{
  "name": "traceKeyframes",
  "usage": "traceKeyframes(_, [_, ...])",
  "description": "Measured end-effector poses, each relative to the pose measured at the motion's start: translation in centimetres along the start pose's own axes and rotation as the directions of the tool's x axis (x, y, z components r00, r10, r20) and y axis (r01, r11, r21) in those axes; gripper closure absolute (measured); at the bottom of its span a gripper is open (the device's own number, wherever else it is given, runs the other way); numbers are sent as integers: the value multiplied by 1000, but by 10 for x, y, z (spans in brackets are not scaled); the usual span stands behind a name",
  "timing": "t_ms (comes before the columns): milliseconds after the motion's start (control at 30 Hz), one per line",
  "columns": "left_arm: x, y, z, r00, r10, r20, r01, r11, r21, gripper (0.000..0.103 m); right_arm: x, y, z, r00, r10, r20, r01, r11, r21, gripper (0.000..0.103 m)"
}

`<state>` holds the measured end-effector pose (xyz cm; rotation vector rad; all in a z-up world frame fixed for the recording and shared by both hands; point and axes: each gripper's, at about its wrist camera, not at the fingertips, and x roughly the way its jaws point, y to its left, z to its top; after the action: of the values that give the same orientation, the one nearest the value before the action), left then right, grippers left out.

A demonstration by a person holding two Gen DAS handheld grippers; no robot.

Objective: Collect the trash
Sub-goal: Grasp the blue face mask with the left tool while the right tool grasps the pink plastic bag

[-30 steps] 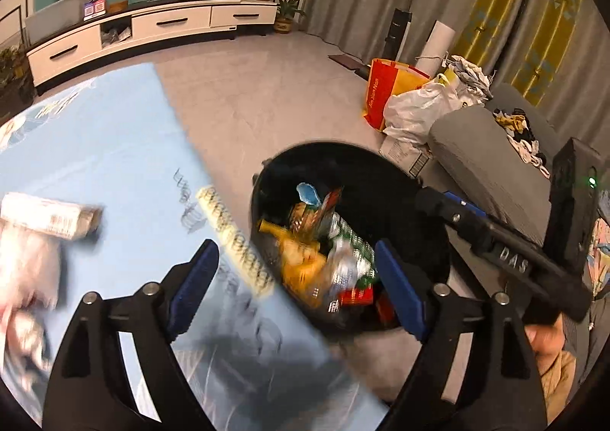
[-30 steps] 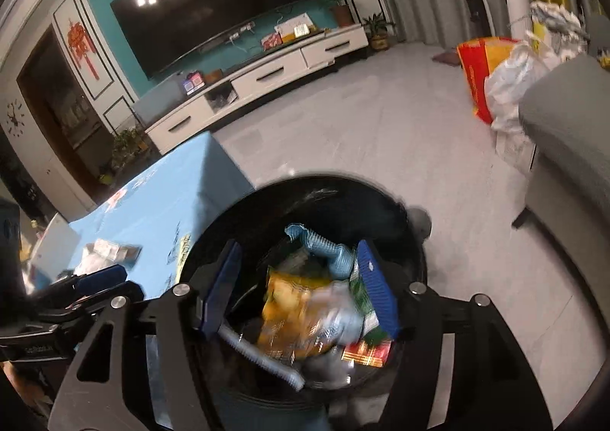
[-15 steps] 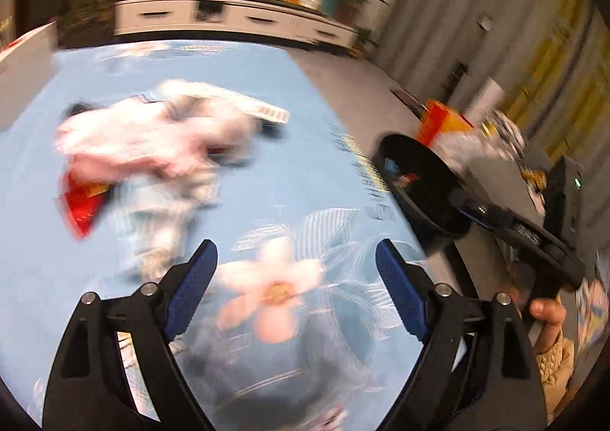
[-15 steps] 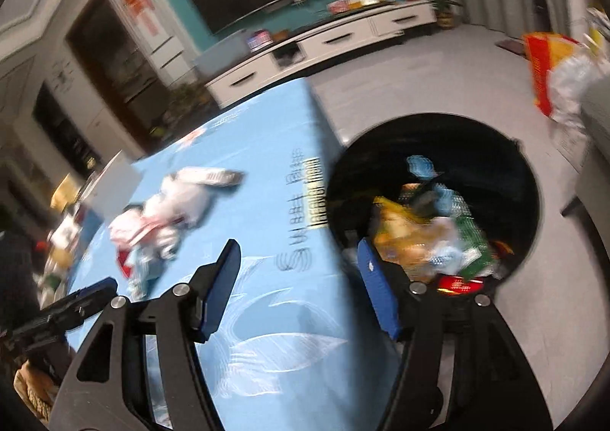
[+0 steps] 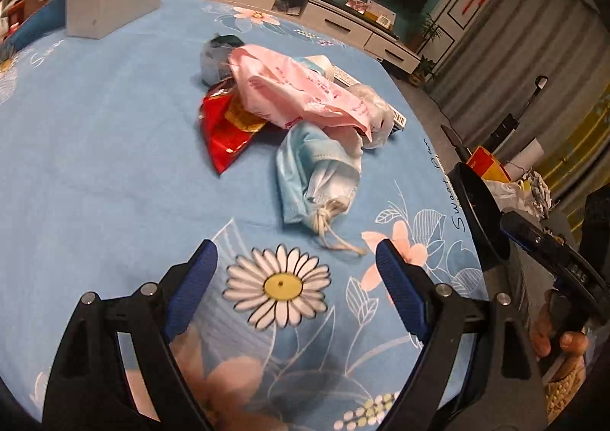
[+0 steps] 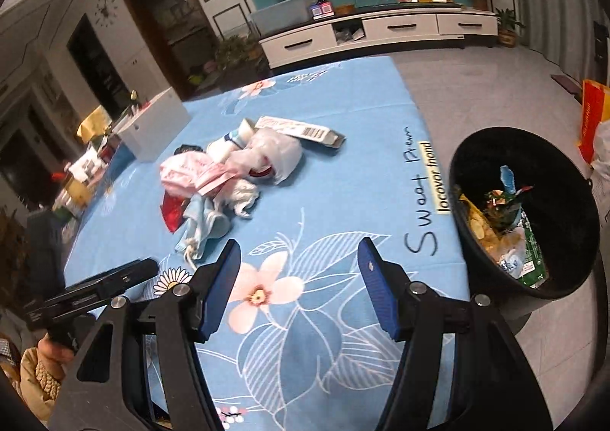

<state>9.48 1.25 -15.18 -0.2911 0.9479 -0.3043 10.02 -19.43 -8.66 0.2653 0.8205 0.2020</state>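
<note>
The trash pile (image 5: 301,111) lies mid-table on the blue floral cloth: pink bag (image 5: 297,88), red wrapper (image 5: 225,133), blue face mask (image 5: 312,172), perhaps a carton behind. A second ago both claws hung over the black bin (image 6: 526,210); now they face the pile. Left claw (image 5: 295,294) gapes empty, right claw (image 6: 299,286) likewise open, so another pickup seems next.

Open left claw (image 5: 295,280) near trash pile (image 5: 293,118)
</note>
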Motion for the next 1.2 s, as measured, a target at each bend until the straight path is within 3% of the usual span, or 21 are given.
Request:
traceKeyframes(267, [51, -18, 20, 999, 47, -25, -45, 996, 76, 22, 16, 12, 2, 999, -11, -35, 10, 1000, -28, 40])
traceKeyframes(333, [54, -21, 23, 997, 83, -7, -82, 992, 100, 43, 21, 14, 4, 999, -10, -43, 9, 999, -33, 40])
traceKeyframes(433, [52, -17, 22, 998, 69, -8, -68, 994, 87, 74, 32, 19, 10, 998, 10, -58, -12, 999, -42, 40])
traceKeyframes(533, [42, -6, 17, 998, 56, -6, -56, 996, 69, 84, 44, 27, 16, 997, 45, -71, -48, 998, -50, 40])
traceKeyframes(667, [9, 13, 11, 1000, -6, 16, 5, 1000, 27, 85, 65, 49, 27, 991, 107, -84, -114, 989, -94, 40])
traceKeyframes(900, [-43, 65, 22, 989, 50, 141, -37, 995, -89, 84, 107, 96, 57, 984, 155, -88, -173, 952, -252, 40])
traceKeyframes(1067, [-46, 76, 28, 986, 28, 164, -8, 993, -121, 84, 139, 119, 70, 987, 105, -118, -144, 908, -394, 40])
traceKeyframes(1200, [-46, 80, 25, 986, 16, 164, 6, 992, -130, 84, 158, 126, 66, 980, 82, -181, -156, 882, -445, 40])
